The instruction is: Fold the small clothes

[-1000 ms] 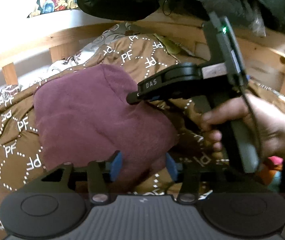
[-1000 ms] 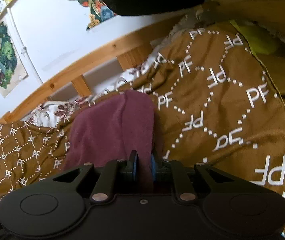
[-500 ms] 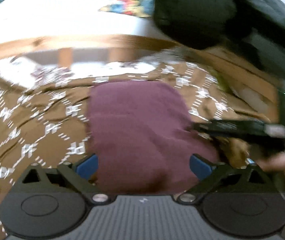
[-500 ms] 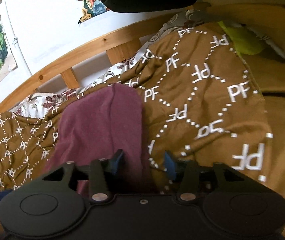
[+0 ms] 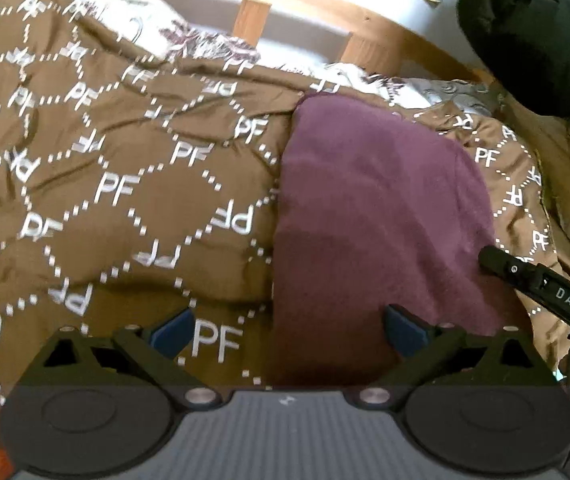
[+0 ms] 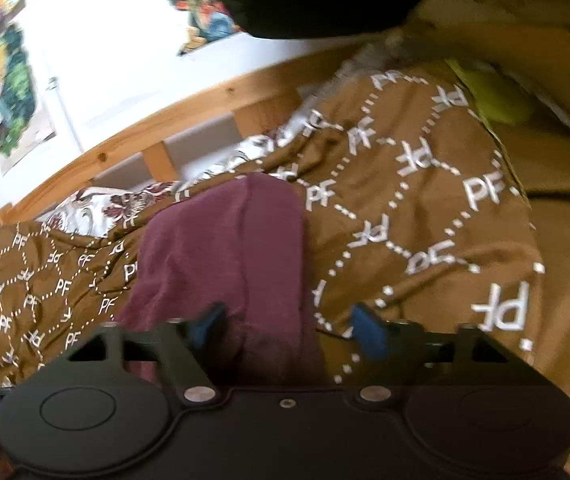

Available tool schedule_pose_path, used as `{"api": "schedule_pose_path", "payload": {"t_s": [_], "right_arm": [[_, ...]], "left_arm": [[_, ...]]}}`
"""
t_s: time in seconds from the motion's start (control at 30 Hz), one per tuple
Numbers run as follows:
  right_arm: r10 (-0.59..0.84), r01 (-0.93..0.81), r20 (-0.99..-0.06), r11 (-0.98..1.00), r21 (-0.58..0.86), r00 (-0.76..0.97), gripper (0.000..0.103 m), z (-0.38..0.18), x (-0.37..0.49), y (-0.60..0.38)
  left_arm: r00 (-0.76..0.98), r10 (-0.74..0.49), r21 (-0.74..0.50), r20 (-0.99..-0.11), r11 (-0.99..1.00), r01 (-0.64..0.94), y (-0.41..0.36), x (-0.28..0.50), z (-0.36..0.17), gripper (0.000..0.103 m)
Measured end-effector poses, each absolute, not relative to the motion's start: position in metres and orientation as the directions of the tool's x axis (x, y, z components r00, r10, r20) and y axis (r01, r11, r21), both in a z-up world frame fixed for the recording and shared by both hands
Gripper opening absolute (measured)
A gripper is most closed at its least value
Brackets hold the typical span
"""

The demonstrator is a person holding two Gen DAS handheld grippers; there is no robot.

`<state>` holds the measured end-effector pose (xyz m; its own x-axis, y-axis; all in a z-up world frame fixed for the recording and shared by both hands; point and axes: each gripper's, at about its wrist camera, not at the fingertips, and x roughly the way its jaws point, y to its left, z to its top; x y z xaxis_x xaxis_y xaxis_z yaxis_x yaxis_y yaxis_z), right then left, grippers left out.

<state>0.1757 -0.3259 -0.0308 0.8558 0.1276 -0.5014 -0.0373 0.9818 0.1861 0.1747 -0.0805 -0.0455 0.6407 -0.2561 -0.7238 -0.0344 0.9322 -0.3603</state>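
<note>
Folded maroon cloth lying on the brown PF-patterned blanket. Left gripper spread wide, grasping nothing; right gripper released, apparently straddling the cloth's near edge without pressing it.

We see the left gripper with a black linkage frame, blue fingertip pads, two silver screws and a ribbed grey housing; the right gripper is all black, pads apparently blue; its side reads "DAS".
</note>
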Motion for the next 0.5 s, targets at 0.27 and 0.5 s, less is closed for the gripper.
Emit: {"api": "schedule_pose_path", "payload": {"t_s": [0.27,0.5], "right_arm": [[0.080,-0.020,-0.431,0.990,0.142,0.899,0.022,-0.039,0.189,-0.321],[0.104,-0.121,-0.352,0.992,-0.029,0.930,0.006,-0.034,0.200,-0.295]], "left_arm": [[0.609,-0.263,-0.395,-0.749,0.914,-0.090,-0.074,0.171,-0.060,0.103],[0.601,-0.258,-0.388,-0.756,0.917,-0.095,-0.077,0.172,-0.061,0.103]]}}
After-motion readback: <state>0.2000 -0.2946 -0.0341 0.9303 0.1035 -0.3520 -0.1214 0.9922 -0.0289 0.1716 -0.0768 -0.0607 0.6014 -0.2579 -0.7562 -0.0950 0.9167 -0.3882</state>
